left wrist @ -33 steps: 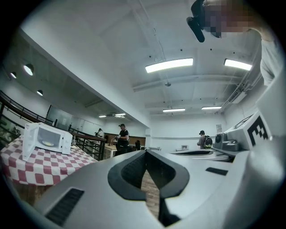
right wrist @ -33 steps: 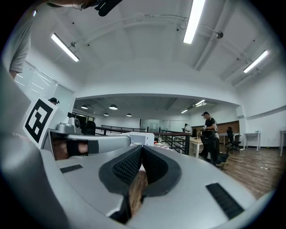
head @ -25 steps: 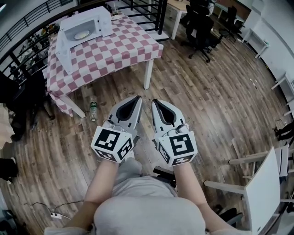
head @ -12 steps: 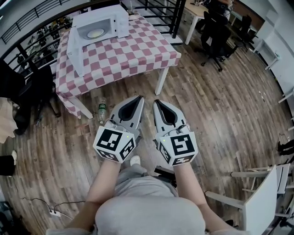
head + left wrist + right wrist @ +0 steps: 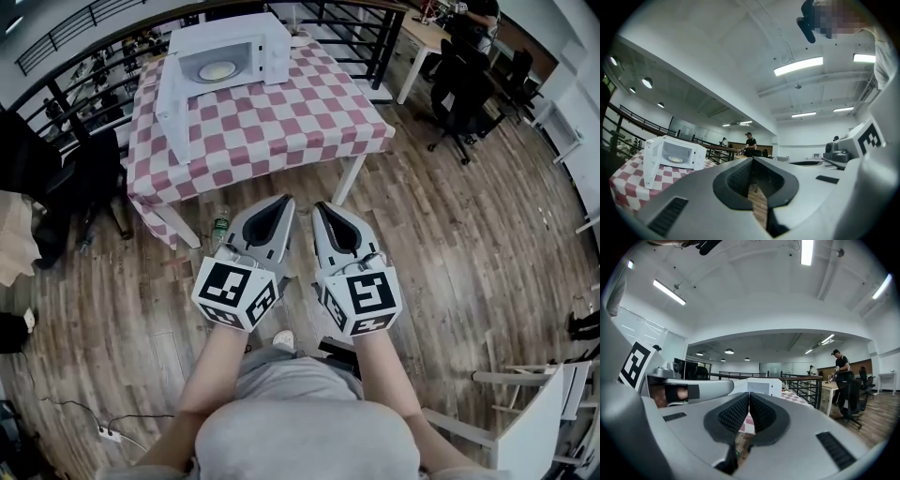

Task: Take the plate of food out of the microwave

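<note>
The left tool (image 5: 284, 201) and right tool (image 5: 320, 207) are side by side, jaws pressed together on nothing. Ahead and to their left, the round white plate of pale food (image 5: 217, 70) sits inside the open white microwave (image 5: 276, 56) on the red-and-white checked bench (image 5: 309, 112).

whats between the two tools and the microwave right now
In the head view: a strip of wood floor, a plastic bottle on it by the table leg, then bare checkered tablecloth up to the microwave.
</note>
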